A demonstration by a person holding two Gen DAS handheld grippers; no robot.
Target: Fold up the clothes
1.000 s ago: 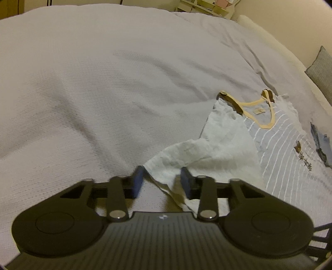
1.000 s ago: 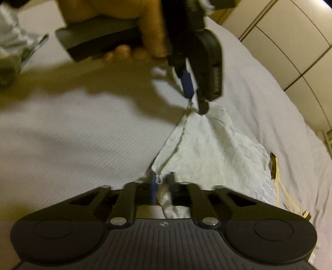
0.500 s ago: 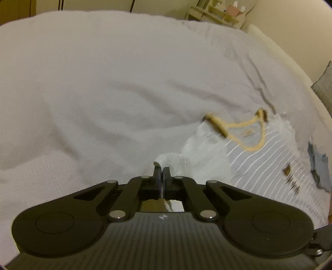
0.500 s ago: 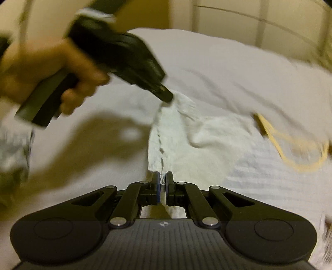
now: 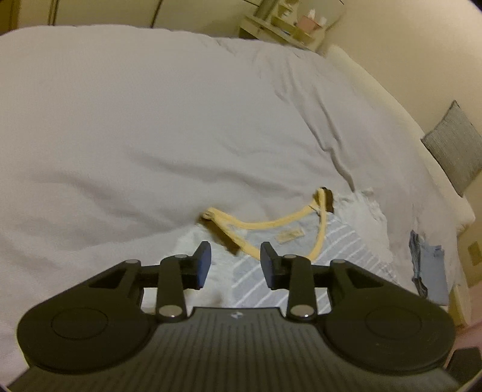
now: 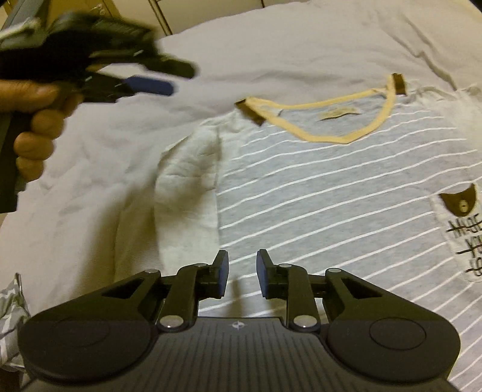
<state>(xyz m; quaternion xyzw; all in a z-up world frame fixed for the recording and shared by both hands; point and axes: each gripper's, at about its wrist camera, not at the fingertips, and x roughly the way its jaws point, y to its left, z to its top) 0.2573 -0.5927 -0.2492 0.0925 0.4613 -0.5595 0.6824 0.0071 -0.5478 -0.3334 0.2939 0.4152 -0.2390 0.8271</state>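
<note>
A grey T-shirt (image 6: 316, 193) with thin white stripes, a yellow neckline (image 6: 331, 120) and white sleeves lies flat on the bed. Its left sleeve (image 6: 186, 187) is folded in along the body's edge. My right gripper (image 6: 241, 273) hovers open over the shirt's lower body, empty. My left gripper (image 5: 235, 262) is open above the shoulder and collar (image 5: 271, 224), holding nothing. In the right wrist view the left gripper (image 6: 159, 78) appears blurred at upper left, held by a hand (image 6: 33, 120).
The light grey bedspread (image 5: 135, 120) stretches far and left. A grey cushion (image 5: 458, 147) rests at the bed's right side, folded blue clothing (image 5: 427, 268) beside it. Shelves (image 5: 283, 24) stand behind. A patterned garment (image 6: 12, 313) shows at lower left.
Both grippers were shut on the white sleeve half a second ago; now both have let it go and stand open. The sleeve lies folded inward on the shirt, and the left gripper has lifted away.
</note>
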